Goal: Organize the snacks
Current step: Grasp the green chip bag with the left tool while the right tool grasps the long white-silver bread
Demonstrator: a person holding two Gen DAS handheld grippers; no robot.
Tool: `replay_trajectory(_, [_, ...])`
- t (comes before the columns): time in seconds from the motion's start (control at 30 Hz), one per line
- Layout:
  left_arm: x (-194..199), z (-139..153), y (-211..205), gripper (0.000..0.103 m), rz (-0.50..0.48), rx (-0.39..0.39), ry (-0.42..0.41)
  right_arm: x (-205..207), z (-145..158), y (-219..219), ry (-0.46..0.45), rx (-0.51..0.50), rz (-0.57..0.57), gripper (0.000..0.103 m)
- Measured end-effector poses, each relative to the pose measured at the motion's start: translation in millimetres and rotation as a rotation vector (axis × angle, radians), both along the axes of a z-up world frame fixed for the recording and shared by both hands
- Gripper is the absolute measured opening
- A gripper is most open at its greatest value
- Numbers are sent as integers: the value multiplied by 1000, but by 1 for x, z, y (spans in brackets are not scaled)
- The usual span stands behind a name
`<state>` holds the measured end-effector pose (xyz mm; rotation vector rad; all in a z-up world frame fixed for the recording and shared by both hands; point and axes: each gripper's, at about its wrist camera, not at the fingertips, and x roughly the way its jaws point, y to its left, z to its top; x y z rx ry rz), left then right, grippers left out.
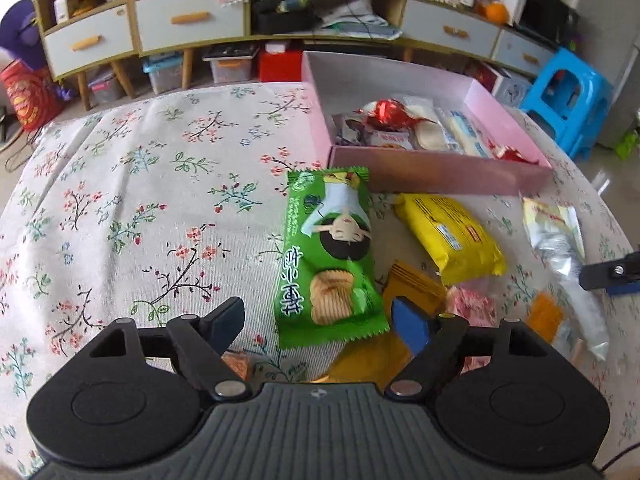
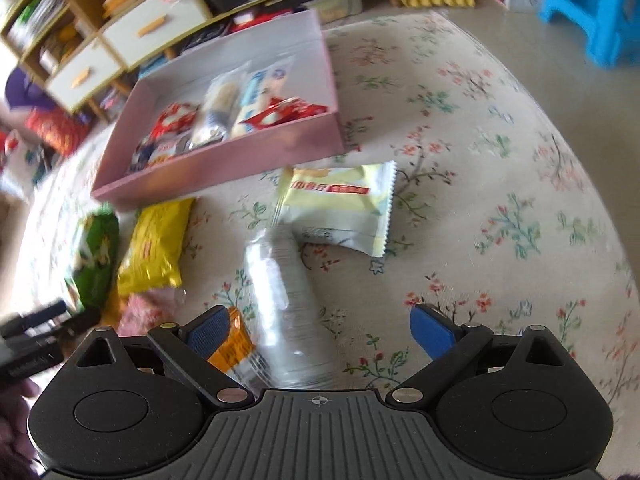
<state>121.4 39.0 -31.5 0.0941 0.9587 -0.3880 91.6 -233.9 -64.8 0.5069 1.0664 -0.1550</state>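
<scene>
My left gripper [image 1: 318,320] hangs open over the near end of a green cracker packet [image 1: 332,248], which lies flat on the floral tablecloth; neither pad presses on it. Under and beside it are orange packets [image 1: 412,280], a yellow packet [image 1: 452,236] and a pink one [image 1: 472,304]. My right gripper [image 2: 320,332] is open too, with a long silver packet [image 2: 284,300] lying loose between its fingers. A pale yellow packet [image 2: 340,208] rests just beyond. The pink box [image 2: 224,172] behind them holds several wrapped snacks.
The round table's edge curves away at the right, with a blue plastic stool [image 1: 564,92] on the floor past it. A low cabinet with white drawers [image 1: 188,24] stands behind the table. Bare cloth lies to the left of the green packet.
</scene>
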Motion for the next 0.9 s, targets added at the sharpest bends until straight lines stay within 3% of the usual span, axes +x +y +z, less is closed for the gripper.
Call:
replay_trajectory(0.13, [9,-1,-6,77,55,-36,3,3,-6,-6,8,66,-28,97])
replay_trajectory(0.23, [11,-1,-11,73,79,-46,-14,6,-8,1,17,0,-21,96])
replay_trajectory(0.37, [12,-4,-19,62,83,-17,-30,8,-12,6,21,-66,-13,82])
replay_trajectory(0.47, [13,-5,-21,57,95,-6,-41,8,-13,10,7,-93,8,79])
replay_trajectory(0.53, [13,-4,-19,50,113,-15,-42,7,-11,14,-9,-98,37,65])
replay_trajectory(0.6, [13,-3,-15,50,126,-31,-38,7,-10,15,-22,-65,58,41])
replay_trajectory(0.63, [13,-2,-14,50,133,-36,-33,8,-9,16,-25,-48,69,36])
replay_trajectory(0.9, [14,5,-5,48,181,-55,24,10,-7,32,-3,-132,167,40])
